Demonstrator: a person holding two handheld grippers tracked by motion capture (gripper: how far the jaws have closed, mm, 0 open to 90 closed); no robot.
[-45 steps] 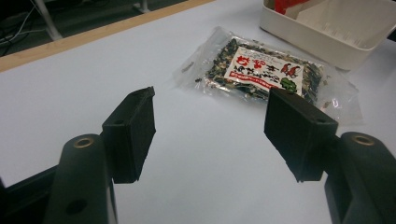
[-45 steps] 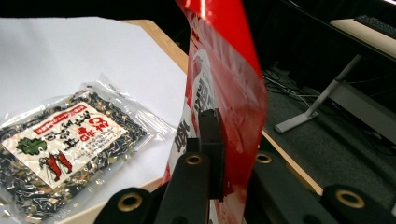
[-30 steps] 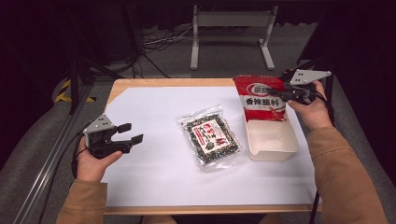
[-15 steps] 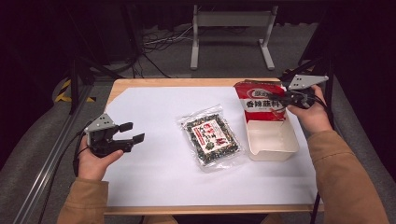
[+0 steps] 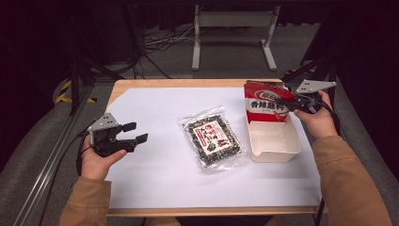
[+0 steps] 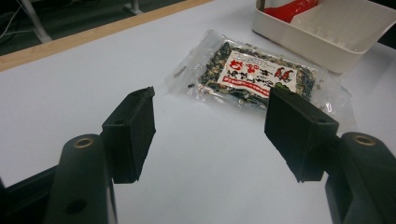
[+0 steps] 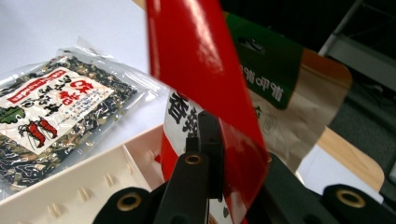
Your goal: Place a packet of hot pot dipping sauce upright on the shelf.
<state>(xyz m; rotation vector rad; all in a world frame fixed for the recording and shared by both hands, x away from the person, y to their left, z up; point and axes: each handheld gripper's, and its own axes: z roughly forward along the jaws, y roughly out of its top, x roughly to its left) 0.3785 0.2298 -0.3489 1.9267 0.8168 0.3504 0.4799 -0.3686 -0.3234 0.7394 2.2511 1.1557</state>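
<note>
In the high view, the right claw (image 5: pixel 288 104) is clamped on the right edge of a red snack bag (image 5: pixel 264 102), holding it upright over the far end of a white plastic tray (image 5: pixel 275 151). The left claw (image 5: pixel 133 133) hangs wide open and empty, well to the left of a clear packet of dried greens (image 5: pixel 214 140), which lies flat on the white surface (image 5: pixel 160 183) just left of the tray.

In the left gripper view, the packet (image 6: pixel 254 77) lies ahead of the parted jaws, with the tray (image 6: pixel 327 44) beyond it.

In the right gripper view, the jaws are pinched shut on the red bag (image 7: pixel 201 79); the packet (image 7: pixel 51 116) lies to the left and the tray's rim (image 7: pixel 70 186) is just below.
</note>
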